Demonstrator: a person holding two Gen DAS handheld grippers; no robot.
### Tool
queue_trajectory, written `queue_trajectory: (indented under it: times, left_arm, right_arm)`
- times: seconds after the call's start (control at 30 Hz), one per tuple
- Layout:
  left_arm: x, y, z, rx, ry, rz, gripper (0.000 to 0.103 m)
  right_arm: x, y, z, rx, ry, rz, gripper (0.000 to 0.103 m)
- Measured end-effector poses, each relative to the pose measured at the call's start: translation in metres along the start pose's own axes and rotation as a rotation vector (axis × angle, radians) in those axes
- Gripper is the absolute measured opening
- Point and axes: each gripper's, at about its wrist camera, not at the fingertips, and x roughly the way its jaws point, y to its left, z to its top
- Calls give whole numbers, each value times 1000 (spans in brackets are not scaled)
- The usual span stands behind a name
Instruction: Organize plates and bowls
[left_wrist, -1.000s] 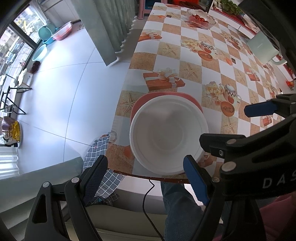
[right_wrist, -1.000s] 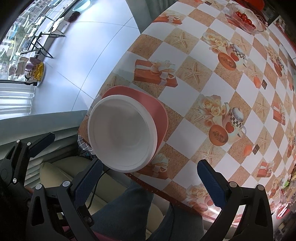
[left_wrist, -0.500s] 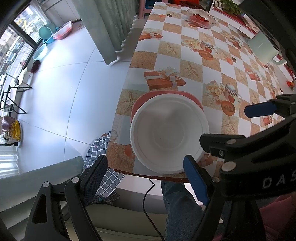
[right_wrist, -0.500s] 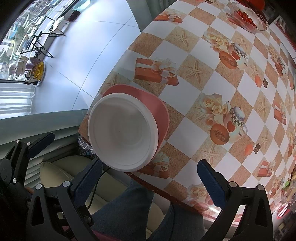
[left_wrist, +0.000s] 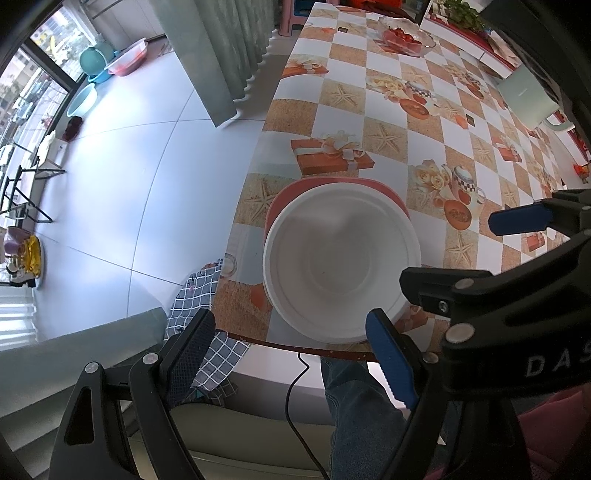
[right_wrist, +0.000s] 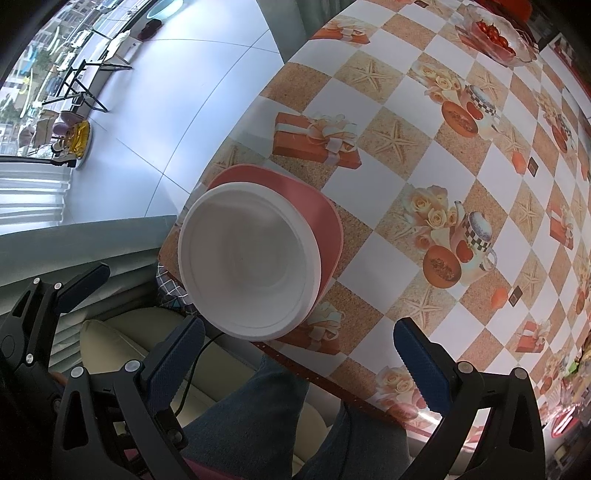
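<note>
Where the left wrist view looks straight down, the left gripper (left_wrist: 291, 345) stands wide open and empty above the near table edge; a white bowl (left_wrist: 341, 264) sits on a pink plate (left_wrist: 291, 192) on the checked tablecloth (left_wrist: 399, 110). Right wrist view: the right gripper (right_wrist: 299, 356) is likewise spread wide, gripping nothing (denim-clad legs (right_wrist: 258, 417) below), with bowl (right_wrist: 249, 262) and plate (right_wrist: 327, 229) at the table's corner
</note>
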Motion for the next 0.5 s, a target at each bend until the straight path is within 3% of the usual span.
queue_trajectory:
  times: [0.5]
  left_arm:
    - [-1,3,-4,-32,-2,-17,87]
  right_arm:
    - [2,0,-2,13,2,12,103]
